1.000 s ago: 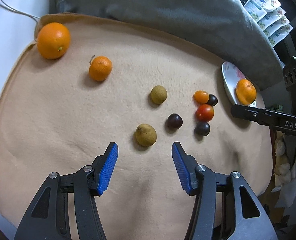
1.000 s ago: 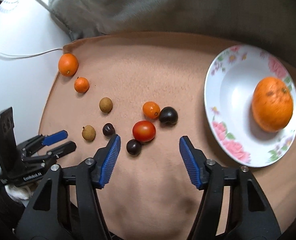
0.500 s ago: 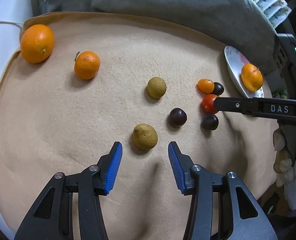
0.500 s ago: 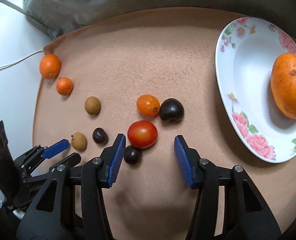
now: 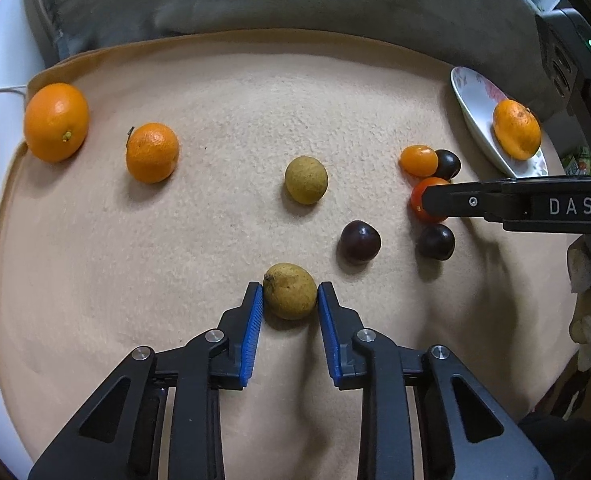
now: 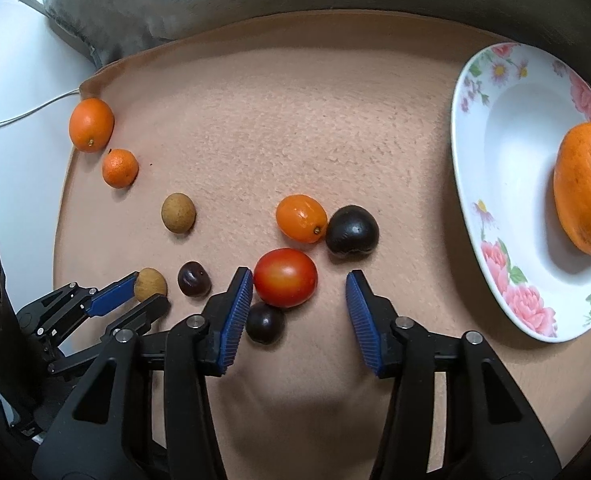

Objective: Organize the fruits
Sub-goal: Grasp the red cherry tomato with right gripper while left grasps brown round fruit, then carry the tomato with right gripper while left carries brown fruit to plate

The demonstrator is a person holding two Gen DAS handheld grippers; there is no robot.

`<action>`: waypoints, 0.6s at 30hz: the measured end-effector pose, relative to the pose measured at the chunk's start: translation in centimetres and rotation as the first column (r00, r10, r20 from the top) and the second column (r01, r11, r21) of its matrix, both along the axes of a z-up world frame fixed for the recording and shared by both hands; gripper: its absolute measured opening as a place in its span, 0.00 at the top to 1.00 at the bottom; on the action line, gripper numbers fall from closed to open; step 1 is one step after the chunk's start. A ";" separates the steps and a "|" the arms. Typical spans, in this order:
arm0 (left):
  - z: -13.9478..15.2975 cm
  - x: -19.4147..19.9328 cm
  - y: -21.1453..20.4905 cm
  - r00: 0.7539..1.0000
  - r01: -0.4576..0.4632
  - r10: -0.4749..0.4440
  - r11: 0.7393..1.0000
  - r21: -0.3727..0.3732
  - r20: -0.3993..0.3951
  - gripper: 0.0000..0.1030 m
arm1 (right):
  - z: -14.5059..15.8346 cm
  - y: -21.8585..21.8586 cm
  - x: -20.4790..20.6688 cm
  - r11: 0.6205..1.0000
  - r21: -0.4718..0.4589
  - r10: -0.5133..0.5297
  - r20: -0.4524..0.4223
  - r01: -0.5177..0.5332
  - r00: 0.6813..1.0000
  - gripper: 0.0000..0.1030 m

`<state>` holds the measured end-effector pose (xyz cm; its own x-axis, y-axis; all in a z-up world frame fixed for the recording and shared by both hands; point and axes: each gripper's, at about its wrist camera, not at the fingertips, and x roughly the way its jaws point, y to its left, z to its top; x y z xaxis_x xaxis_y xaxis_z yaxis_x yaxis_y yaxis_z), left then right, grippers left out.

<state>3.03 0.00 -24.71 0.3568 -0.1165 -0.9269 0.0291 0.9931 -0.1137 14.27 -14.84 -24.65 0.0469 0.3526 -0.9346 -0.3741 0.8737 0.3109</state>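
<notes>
A tan blanket (image 5: 215,240) holds scattered fruit. My left gripper (image 5: 290,286) is closing, and its blue pads press both sides of a yellow-brown round fruit (image 5: 290,291). In the right wrist view this same left gripper (image 6: 147,292) shows at the left edge. My right gripper (image 6: 299,274) is closing around a red tomato (image 6: 285,277). Its left pad is at the tomato's side and its right pad stands clear. A small dark fruit (image 6: 264,322) lies partly under the left finger. A flowered white plate (image 6: 471,128) at the right holds an orange (image 6: 585,188).
On the blanket lie a big orange (image 5: 56,122), a mandarin (image 5: 152,152), a second yellow-brown fruit (image 5: 306,179), a small orange tomato (image 6: 301,218) and dark fruits (image 6: 352,232) (image 5: 360,242). A grey cushion (image 5: 295,0) borders the back. A white cable (image 6: 23,116) runs at the left.
My left gripper moved forward and down, and its jaws narrowed onto the yellow-brown fruit. My right gripper came down over the red tomato with its jaws narrowing.
</notes>
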 end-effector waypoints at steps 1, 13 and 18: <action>-0.1 0.1 -0.1 1.000 -0.001 0.001 1.000 0.000 0.001 0.74 | -0.1 0.0 0.1 1.000 0.002 0.003 -0.002 -0.003 1.000 0.57; 0.2 -0.5 -0.1 1.000 -0.020 0.020 1.000 -0.020 0.012 0.75 | -0.4 1.3 -0.1 0.999 0.006 0.036 0.000 -0.036 0.999 0.67; 0.7 -0.6 0.5 0.999 -0.036 0.037 0.998 -0.045 0.018 0.75 | 0.1 0.6 -0.4 0.999 0.010 0.037 0.020 -0.037 0.999 0.67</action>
